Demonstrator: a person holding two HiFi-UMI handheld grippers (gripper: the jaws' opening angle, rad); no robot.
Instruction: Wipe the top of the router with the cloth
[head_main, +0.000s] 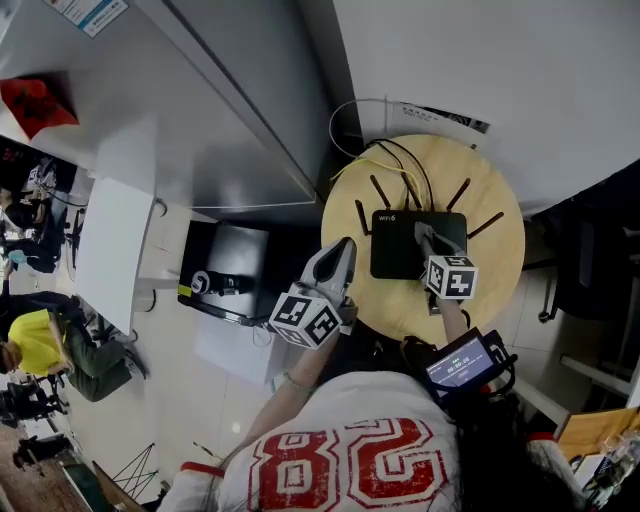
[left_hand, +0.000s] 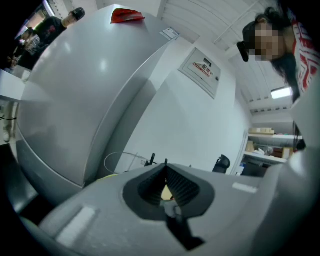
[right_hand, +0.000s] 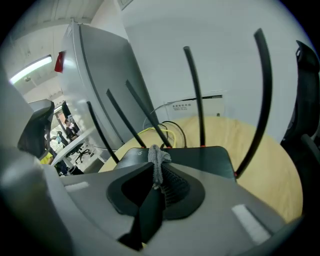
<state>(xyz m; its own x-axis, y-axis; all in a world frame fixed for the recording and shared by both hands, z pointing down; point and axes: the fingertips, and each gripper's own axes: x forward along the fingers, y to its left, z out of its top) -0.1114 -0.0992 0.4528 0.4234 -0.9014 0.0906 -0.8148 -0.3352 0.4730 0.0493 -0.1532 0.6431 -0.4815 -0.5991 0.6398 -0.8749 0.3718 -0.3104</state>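
The cloth (right_hand: 158, 159) is a small, soft, grey wad. It looks light and limp, so it has to be pinched in a bunch. The right gripper (head_main: 424, 236) is clamped on it, with only a tuft poking past the tips. Directly beneath and ahead of those tips lies the router (head_main: 395, 257), on the round wooden surface (head_main: 490, 270). It is rigid, with a smooth top, and probably light enough to skid when rubbed. Its thin antennas (right_hand: 196, 90) rise beyond the tips. The right gripper tilts forward and down over the top. The left gripper (head_main: 343, 250), jaws together on nothing, hangs beside the router's left edge, pointing forward.
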